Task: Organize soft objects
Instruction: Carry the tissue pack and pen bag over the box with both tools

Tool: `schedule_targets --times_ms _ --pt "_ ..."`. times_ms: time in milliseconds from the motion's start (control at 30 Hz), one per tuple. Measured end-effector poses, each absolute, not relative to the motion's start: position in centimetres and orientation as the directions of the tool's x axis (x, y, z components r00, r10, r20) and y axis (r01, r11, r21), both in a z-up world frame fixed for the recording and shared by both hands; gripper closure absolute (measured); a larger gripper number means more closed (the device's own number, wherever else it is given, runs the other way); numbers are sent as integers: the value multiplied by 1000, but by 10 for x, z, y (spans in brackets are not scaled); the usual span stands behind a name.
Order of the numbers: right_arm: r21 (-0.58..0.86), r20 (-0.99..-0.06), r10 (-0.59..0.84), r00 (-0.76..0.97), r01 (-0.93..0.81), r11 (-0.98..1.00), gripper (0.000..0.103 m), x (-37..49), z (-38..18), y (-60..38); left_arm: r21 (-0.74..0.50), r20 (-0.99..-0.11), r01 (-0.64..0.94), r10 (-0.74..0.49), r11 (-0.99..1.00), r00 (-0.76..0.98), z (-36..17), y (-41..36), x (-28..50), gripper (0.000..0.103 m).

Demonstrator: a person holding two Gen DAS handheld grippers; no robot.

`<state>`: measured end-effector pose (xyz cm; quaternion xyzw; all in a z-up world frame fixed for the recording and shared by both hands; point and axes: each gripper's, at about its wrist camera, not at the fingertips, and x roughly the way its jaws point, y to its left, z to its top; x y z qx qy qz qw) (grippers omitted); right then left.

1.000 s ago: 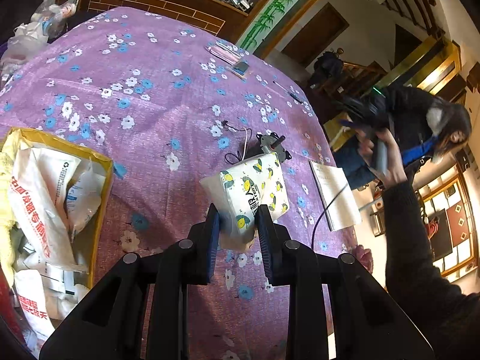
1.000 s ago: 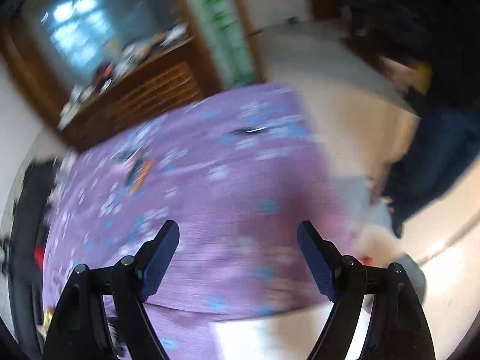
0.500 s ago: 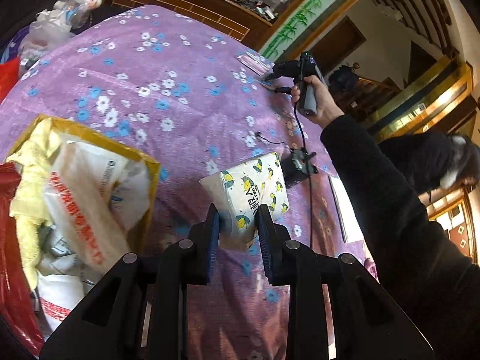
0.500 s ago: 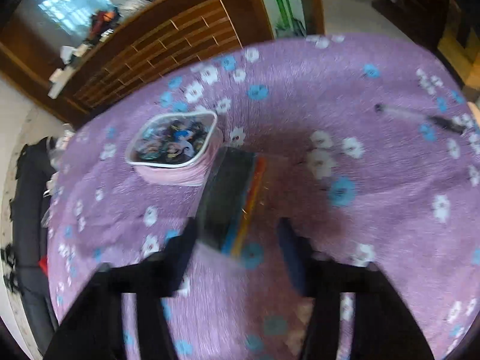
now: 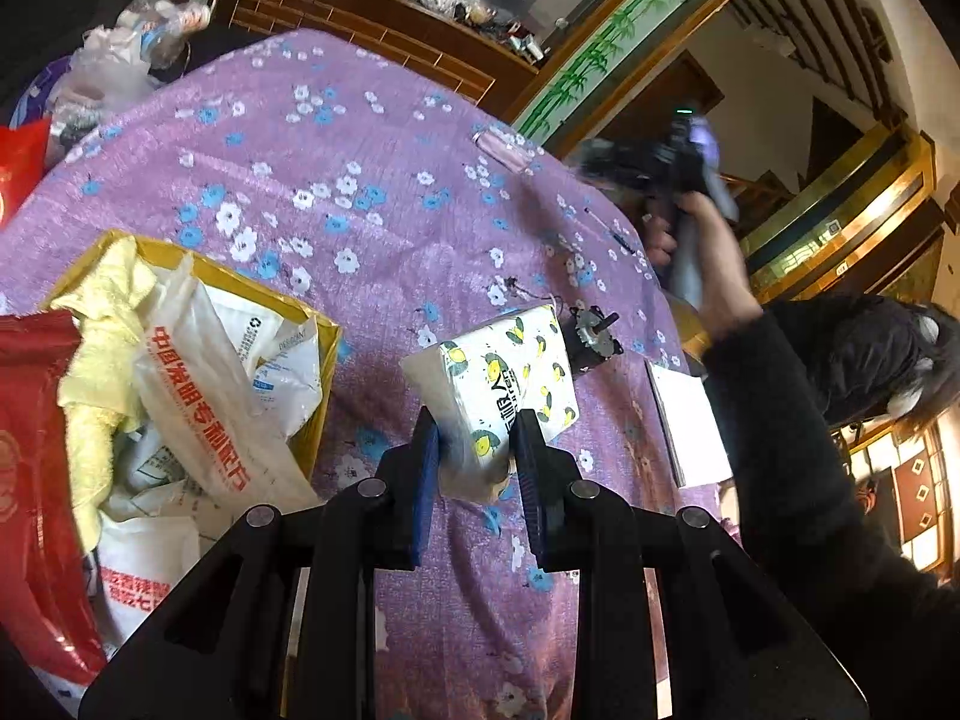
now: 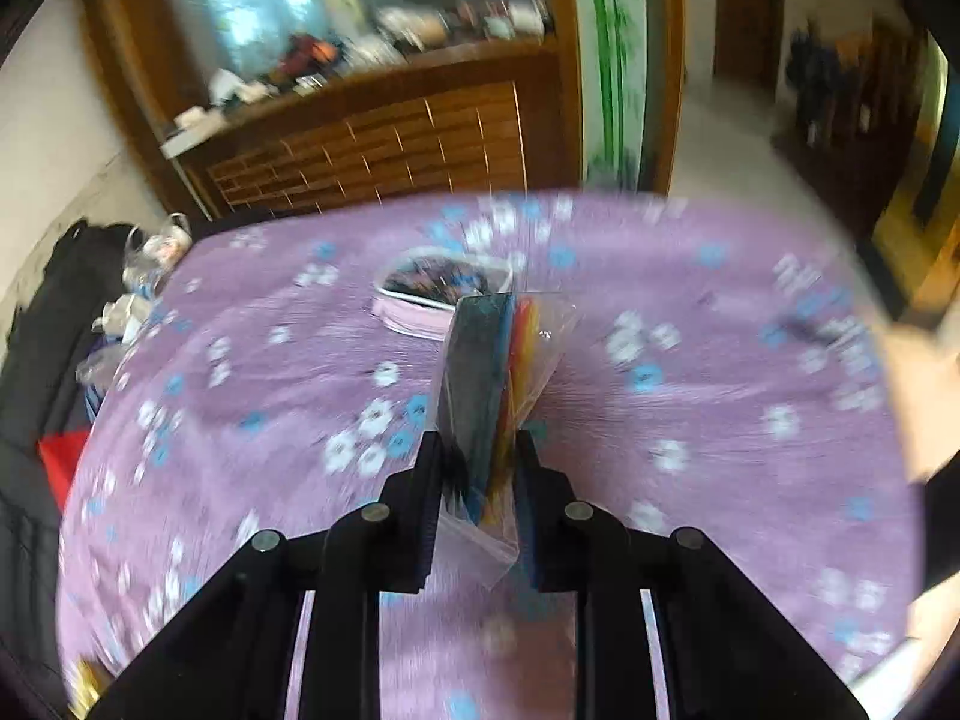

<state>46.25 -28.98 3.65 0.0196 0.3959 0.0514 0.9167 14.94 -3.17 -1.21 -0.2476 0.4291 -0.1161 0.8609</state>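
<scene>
Your left gripper clamps lemon-print tissue pack beside yellow cardboard box. Right gripper closing on clear-bagged coloured sponges (slippery film): may slide out.

Round table covered by purple floral cloth. Behind it, wooden lattice-front cabinet, top cluttered, backed by daylit window. Bamboo-painted panel framed beside dark door. Pale floor lit.
</scene>
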Motion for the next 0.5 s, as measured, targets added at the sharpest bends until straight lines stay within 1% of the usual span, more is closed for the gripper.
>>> schedule_targets --times_ms 67,167,333,500 --pt "5 -661 75 746 -95 995 82 404 61 -283 -526 -673 -7 -412 850 614 -7 -32 142 80" --pt "-12 -608 109 787 -147 989 82 325 79 -271 -516 -671 8 -410 857 618 0 -36 129 80" --pt "32 -534 194 823 -210 977 82 211 92 -260 -478 -663 29 -383 878 643 15 -42 95 79" --pt "91 -500 278 820 -270 959 82 133 93 -234 -461 -642 23 -352 887 681 31 -34 44 79"
